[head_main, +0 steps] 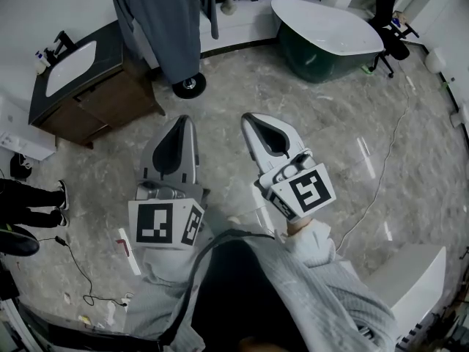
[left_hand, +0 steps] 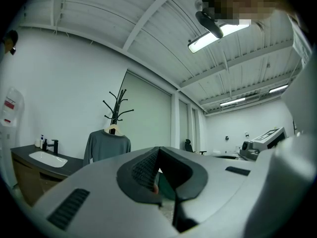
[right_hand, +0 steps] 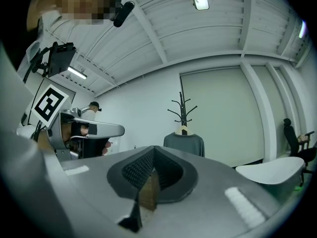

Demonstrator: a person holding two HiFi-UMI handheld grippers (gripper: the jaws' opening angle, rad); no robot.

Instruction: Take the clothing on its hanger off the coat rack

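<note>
A grey long-sleeved top (head_main: pixel 170 22) hangs on a pale hanger from a black coat rack whose round base (head_main: pixel 189 85) stands on the floor. The left gripper view shows the top (left_hand: pixel 106 147) below the rack's branches (left_hand: pixel 117 105), and the right gripper view shows the top (right_hand: pixel 184 144) far ahead under the rack (right_hand: pixel 183 108). My left gripper (head_main: pixel 178 125) and right gripper (head_main: pixel 253 119) are both shut and empty, held side by side above the floor, well short of the rack.
A dark wooden vanity with a white sink (head_main: pixel 69 68) stands left of the rack. A green freestanding bathtub (head_main: pixel 326 39) sits at the back right, with a black office chair (head_main: pixel 387 20) beyond it. A cable (head_main: pixel 381 174) trails across the marble floor. A person's feet (head_main: pixel 37 200) show at far left.
</note>
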